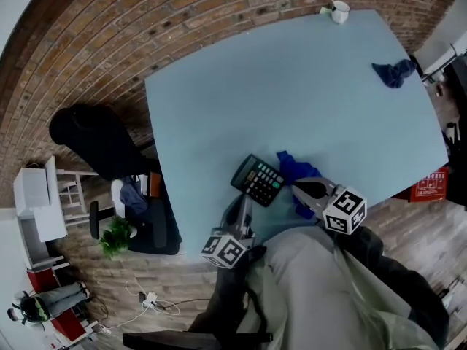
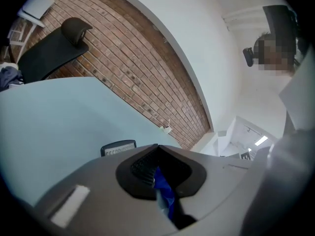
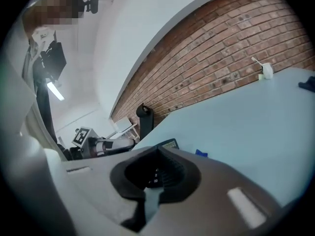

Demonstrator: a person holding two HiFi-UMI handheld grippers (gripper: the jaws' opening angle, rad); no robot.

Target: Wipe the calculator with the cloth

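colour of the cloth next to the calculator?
Blue cloth, a deep royal shade. The head view shows it best, right beside the calculator.

Beyond the calculator [image 1: 257, 179] the surface [image 1: 292, 86] lies bare almost to its far edge, giving wide room on that side. Left of the calculator a narrow strip of bare surface runs to the edge, and past that edge stands a black chair [image 1: 95, 141]. Just beside the calculator's right side, a blue cloth [image 1: 295, 168] blocks that flank. Well right of the calculator lies 1 dark cloth [image 1: 394, 72], and well beyond it, at the back edge, stands 1 cup [image 1: 339, 11]. On the calculator's near side 2 grippers crowd the edge: the left gripper [image 1: 245, 201] at its near corner, the right gripper [image 1: 298, 188] over the blue cloth.
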